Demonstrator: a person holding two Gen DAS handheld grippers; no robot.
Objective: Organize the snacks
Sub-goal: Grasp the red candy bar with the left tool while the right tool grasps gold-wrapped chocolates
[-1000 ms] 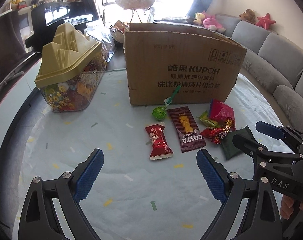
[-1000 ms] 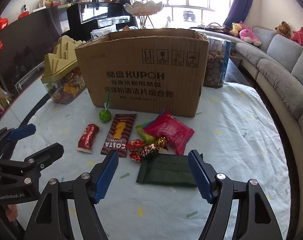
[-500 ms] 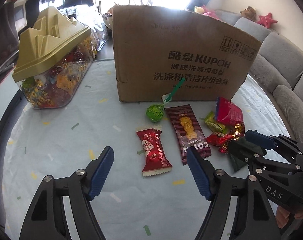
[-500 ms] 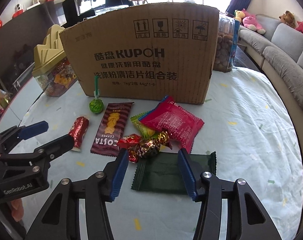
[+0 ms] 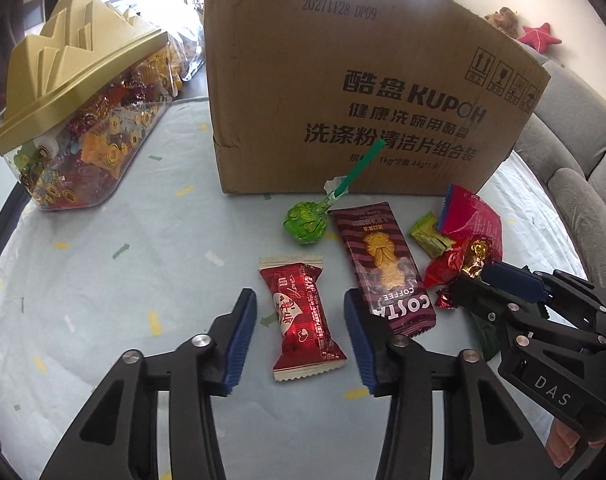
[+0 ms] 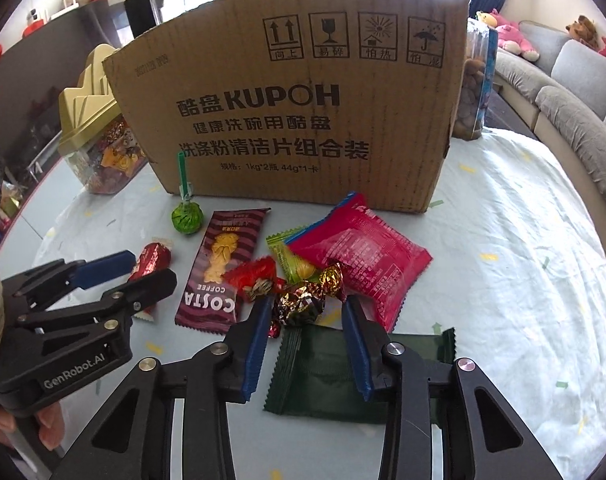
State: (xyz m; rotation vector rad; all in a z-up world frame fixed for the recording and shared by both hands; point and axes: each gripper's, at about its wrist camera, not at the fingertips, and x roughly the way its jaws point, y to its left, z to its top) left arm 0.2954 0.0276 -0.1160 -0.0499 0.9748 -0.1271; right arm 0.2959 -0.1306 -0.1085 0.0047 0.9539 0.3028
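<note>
Left gripper (image 5: 299, 326) hangs low over the table (image 5: 103, 280) with its jaws parted on either side of a red wrapped candy (image 5: 301, 316), not yet touching it, while the right gripper (image 6: 305, 338), equally spread, brackets a foil-wrapped chocolate (image 6: 299, 304) above a dark green packet (image 6: 335, 372). Just ahead of both lie a green lollipop (image 5: 305, 224), a Costa coffee bar (image 5: 383, 272) and a magenta packet (image 6: 363, 264), all outside the cardboard box (image 6: 303, 120) standing beyond them. Sorting appears barely begun, with every visible loose snack yet to be lifted.
</note>
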